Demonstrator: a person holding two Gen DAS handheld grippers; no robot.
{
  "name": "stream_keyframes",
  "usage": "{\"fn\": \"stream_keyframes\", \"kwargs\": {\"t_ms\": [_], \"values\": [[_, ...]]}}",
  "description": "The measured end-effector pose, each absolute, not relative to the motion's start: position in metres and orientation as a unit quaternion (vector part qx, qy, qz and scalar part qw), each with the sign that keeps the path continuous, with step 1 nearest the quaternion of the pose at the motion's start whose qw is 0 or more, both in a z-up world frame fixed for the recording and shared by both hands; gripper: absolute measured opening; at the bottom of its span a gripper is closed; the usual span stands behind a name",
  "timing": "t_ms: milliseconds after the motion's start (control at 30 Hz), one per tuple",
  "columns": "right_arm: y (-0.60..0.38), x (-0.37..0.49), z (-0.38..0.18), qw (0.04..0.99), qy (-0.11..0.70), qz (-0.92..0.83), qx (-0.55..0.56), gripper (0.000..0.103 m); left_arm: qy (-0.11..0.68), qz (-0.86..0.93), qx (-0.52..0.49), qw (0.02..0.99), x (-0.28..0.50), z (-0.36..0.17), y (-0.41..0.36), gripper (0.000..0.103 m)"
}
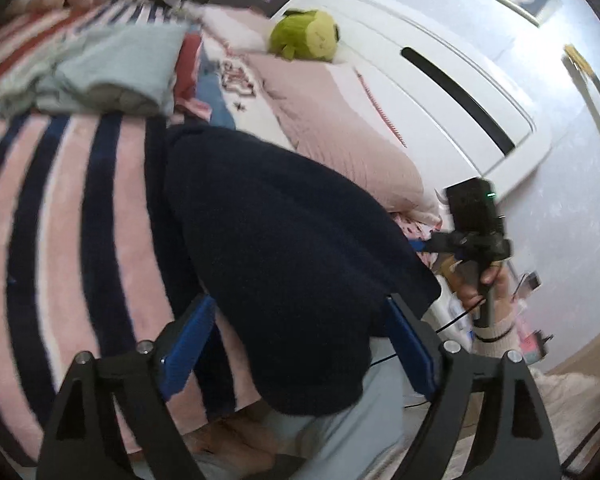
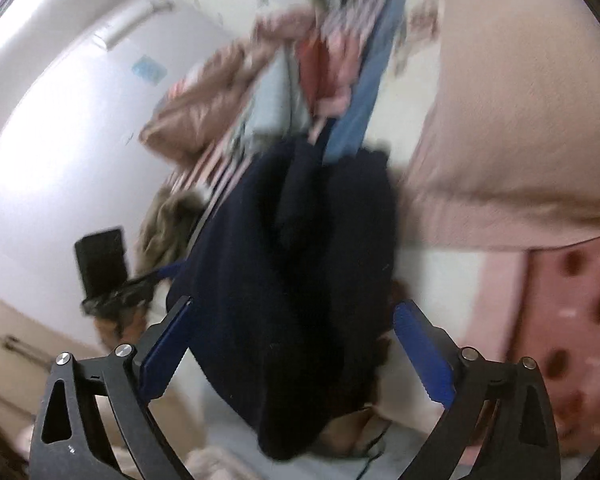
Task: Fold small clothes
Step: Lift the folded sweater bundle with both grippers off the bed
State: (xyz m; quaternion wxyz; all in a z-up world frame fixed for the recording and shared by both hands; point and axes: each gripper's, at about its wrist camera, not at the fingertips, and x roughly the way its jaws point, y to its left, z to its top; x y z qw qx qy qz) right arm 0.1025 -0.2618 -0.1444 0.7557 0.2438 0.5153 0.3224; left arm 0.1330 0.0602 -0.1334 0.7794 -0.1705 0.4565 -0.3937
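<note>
1. Navy knit fills the middle of both views: the dark garment (image 1: 284, 248) lies at the near edge of the bed, its near end drooping over the side toward my legs.
2. My left tongs (image 1: 300, 344) stand apart, blue pads (image 1: 188, 344) on either side of the garment's near end; I cannot tell whether either pad touches the cloth.
3. My right tongs (image 2: 296, 344) are spread wide too, with the same garment (image 2: 300, 280) between them, and nothing is pinched.
4. From the left wrist view I see my right hand (image 1: 484, 288) gripping its handle at the right, just past the garment's right corner.
5. The bed wears a pink blanket with dark blue stripes (image 1: 72, 216), to the left of the garment.
6. Farther off, a pale blue-grey cloth (image 1: 108, 72) lies bunched on the blanket.
7. A pink pillow (image 1: 332, 120) sits to the far right, and a green plush toy (image 1: 304, 36) rests beyond it against the white headboard (image 1: 440, 80).
8. The right wrist view is blurred; a heap of mixed clothes (image 2: 332, 60) shows at the far end.
</note>
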Motion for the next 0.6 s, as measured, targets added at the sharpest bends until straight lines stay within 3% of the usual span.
{"fn": "stream_keyframes", "kwargs": {"t_ms": [133,233,300,367,433,533,600], "values": [[-0.250,0.122,-0.178,0.722,0.561,0.316,0.253,0.096,0.485,-0.383,-0.195,0.762,0.151,-0.153,0.054,0.083],[-0.239,0.127,-0.192,0.694,0.551,0.364,0.285,0.085,0.483,-0.382,-0.202,0.761,0.157,-0.160,0.048,0.078],[-0.229,0.129,-0.198,0.689,0.554,0.374,0.279,0.085,0.483,-0.380,-0.201,0.763,0.158,-0.162,0.045,0.068],[-0.219,0.130,-0.197,0.691,0.551,0.383,0.267,0.075,0.478,-0.376,-0.198,0.768,0.155,-0.159,0.043,0.054],[-0.213,0.129,-0.191,0.698,0.535,0.393,0.269,0.056,0.466,-0.370,-0.187,0.782,0.151,-0.153,0.040,0.047],[-0.210,0.128,-0.179,0.715,0.507,0.395,0.275,0.045,0.438,-0.366,-0.187,0.799,0.147,-0.137,0.044,0.043],[-0.206,0.123,-0.166,0.725,0.486,0.399,0.281,0.043,0.419,-0.363,-0.177,0.813,0.148,-0.118,0.052,0.042]]}}
